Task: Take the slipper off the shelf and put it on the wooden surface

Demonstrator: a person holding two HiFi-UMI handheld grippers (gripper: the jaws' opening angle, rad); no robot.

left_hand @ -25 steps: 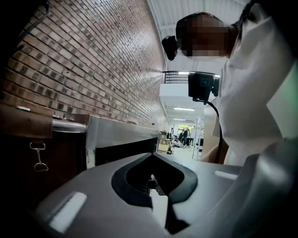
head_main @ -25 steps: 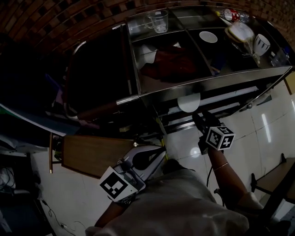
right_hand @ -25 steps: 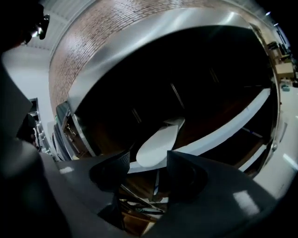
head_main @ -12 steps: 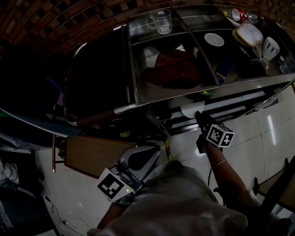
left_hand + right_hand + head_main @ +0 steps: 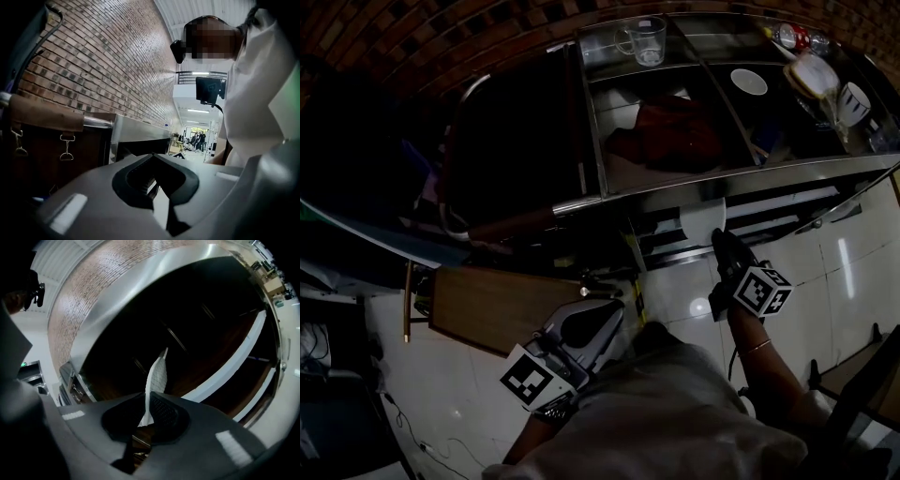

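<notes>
The white slipper (image 5: 701, 217) lies on a low tier of the metal shelf (image 5: 741, 173), its end sticking out over the front edge. My right gripper (image 5: 719, 240) reaches up from below and is shut on that end. In the right gripper view the slipper (image 5: 157, 376) shows edge-on as a thin textured white strip pinched between the jaws of the right gripper (image 5: 145, 416). My left gripper (image 5: 609, 314) hangs low beside the wooden surface (image 5: 497, 307), shut, with nothing in it. In its own view the left gripper (image 5: 157, 187) points toward the shelf's side.
The shelf's upper tiers hold a glass mug (image 5: 644, 39), a white dish (image 5: 749, 82), a red cloth (image 5: 670, 131) and a cup (image 5: 855, 98). A dark bag with a brown handle (image 5: 511, 223) stands left of the shelf. White tiled floor (image 5: 844, 272) lies below.
My right gripper has moved up to the slipper's end and closed on it. The left gripper has stayed by the wooden surface.
</notes>
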